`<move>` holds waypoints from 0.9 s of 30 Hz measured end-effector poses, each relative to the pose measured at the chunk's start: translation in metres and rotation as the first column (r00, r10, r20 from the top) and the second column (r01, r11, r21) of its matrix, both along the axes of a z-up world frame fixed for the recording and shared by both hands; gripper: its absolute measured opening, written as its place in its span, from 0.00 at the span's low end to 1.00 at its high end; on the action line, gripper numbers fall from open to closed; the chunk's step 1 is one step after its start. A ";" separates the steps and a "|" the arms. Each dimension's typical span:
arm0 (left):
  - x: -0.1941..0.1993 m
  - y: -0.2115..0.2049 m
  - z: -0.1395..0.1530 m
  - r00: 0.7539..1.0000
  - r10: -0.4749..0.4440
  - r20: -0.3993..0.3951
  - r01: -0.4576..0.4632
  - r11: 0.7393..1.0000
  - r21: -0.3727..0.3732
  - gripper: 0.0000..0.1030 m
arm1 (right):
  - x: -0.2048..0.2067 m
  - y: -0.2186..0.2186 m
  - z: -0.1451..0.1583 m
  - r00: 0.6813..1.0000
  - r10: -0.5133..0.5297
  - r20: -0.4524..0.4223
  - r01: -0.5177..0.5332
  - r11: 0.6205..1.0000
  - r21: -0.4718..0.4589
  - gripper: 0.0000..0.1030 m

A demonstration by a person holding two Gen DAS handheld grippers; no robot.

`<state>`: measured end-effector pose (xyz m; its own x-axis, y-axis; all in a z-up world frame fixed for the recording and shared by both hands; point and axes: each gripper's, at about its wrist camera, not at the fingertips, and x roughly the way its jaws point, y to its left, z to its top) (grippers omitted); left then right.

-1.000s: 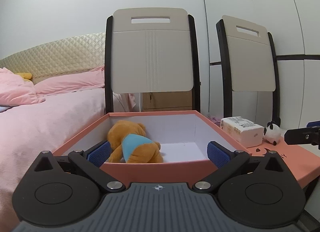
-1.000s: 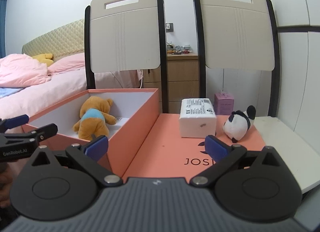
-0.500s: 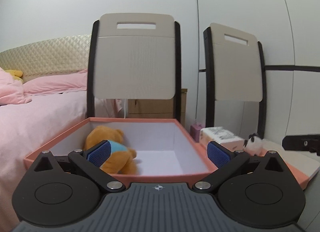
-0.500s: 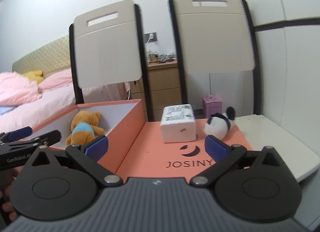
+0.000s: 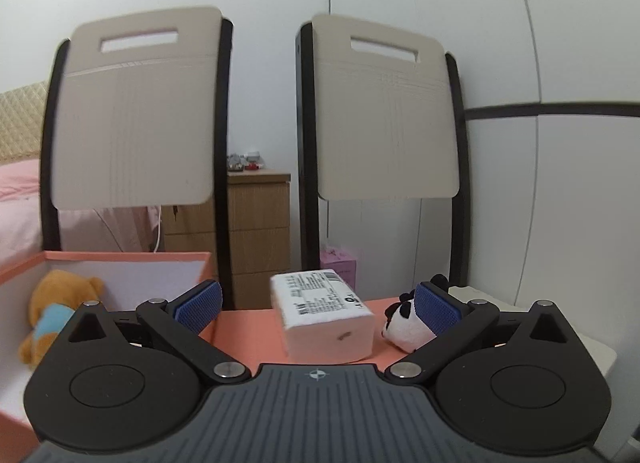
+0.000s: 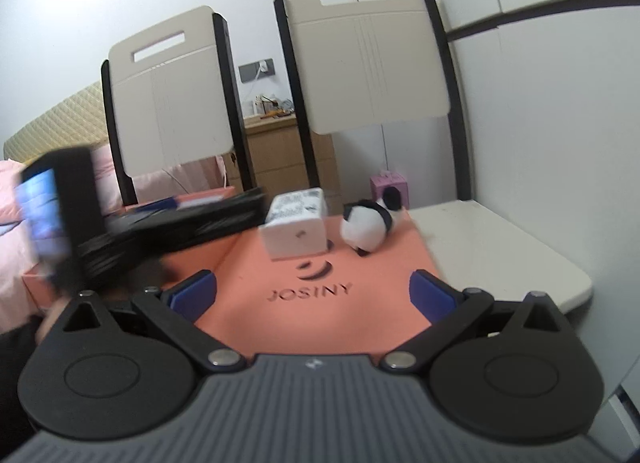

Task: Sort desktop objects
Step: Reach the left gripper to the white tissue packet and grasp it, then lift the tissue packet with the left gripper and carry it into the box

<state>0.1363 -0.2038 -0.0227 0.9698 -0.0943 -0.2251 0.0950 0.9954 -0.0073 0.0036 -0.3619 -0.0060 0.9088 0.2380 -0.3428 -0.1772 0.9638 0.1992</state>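
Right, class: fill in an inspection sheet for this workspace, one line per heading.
Surface: orange lid printed JOSINY on a white tabletop.
Job's things: white tissue pack and panda plush toy on the lid; brown teddy bear in the orange box.
Clutter: small pink box behind.
Grippers: left gripper and right gripper both open, empty.
Cables: white cord by the wooden drawers.
Surroundings: two beige chair backs, pink bed.

We have swung the left gripper [image 5: 316, 305] rightward, away from the box [image 5: 120, 263] and its teddy bear [image 5: 52, 311], so its open jaws now frame the tissue pack [image 5: 324, 315]. In the right wrist view it now sweeps across the left side (a dark blur).
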 end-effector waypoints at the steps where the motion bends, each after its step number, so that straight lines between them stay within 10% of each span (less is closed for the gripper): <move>1: 0.013 -0.004 -0.003 1.000 0.009 -0.023 -0.009 1.000 -0.014 1.00 | -0.002 -0.002 -0.001 1.000 0.004 -0.005 -0.004 1.000 -0.002 1.00; 14: 0.122 -0.027 -0.045 0.959 0.140 -0.245 -0.136 0.990 0.034 1.00 | -0.010 -0.012 -0.008 0.995 0.087 -0.044 -0.087 0.996 0.012 1.00; 27: 0.117 -0.010 -0.046 0.943 0.100 -0.316 -0.121 0.992 -0.047 0.84 | 0.001 0.008 -0.015 0.990 0.108 -0.094 -0.108 0.994 0.005 1.00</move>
<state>0.2534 -0.2137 -0.0686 0.8566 -0.0148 -0.5157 -0.0333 0.9959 -0.0838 0.0047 -0.3538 -0.0209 0.8414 0.3327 -0.4258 -0.2607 0.9402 0.2194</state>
